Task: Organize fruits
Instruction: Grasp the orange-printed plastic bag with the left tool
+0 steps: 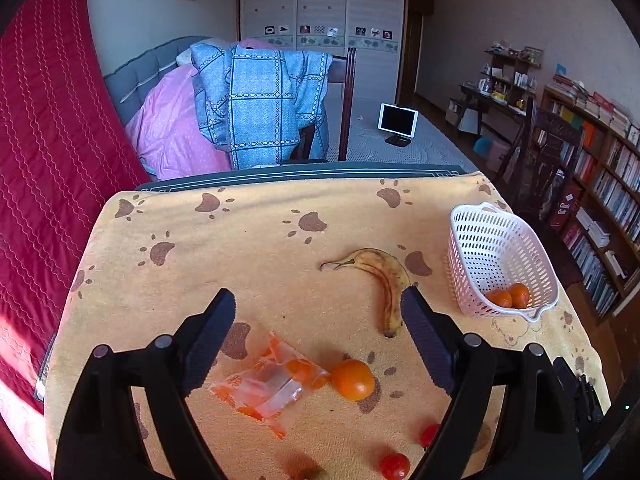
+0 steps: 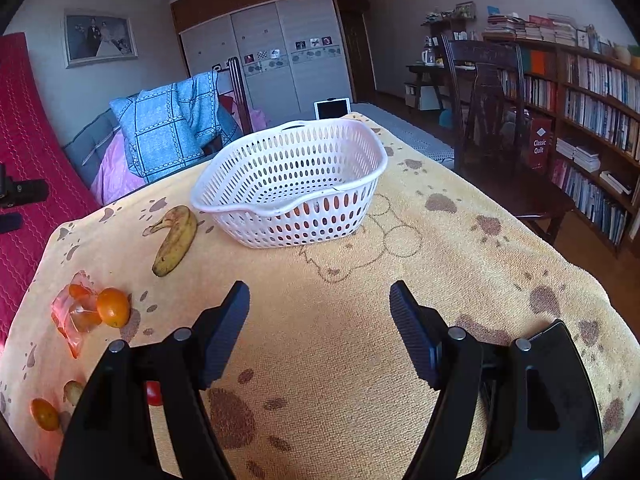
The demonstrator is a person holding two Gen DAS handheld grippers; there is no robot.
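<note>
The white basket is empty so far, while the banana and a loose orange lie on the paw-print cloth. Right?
Not quite: the white basket already holds two oranges, as the left wrist view shows. The banana and a loose orange do lie on the paw-print cloth.

Soft daylight, sharp centre, strong fisheye bending at edges, dark vignetted corners.

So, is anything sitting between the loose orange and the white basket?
Yes: the spotted yellow banana lies on the cloth between the loose round orange and the white perforated plastic basket.
</note>
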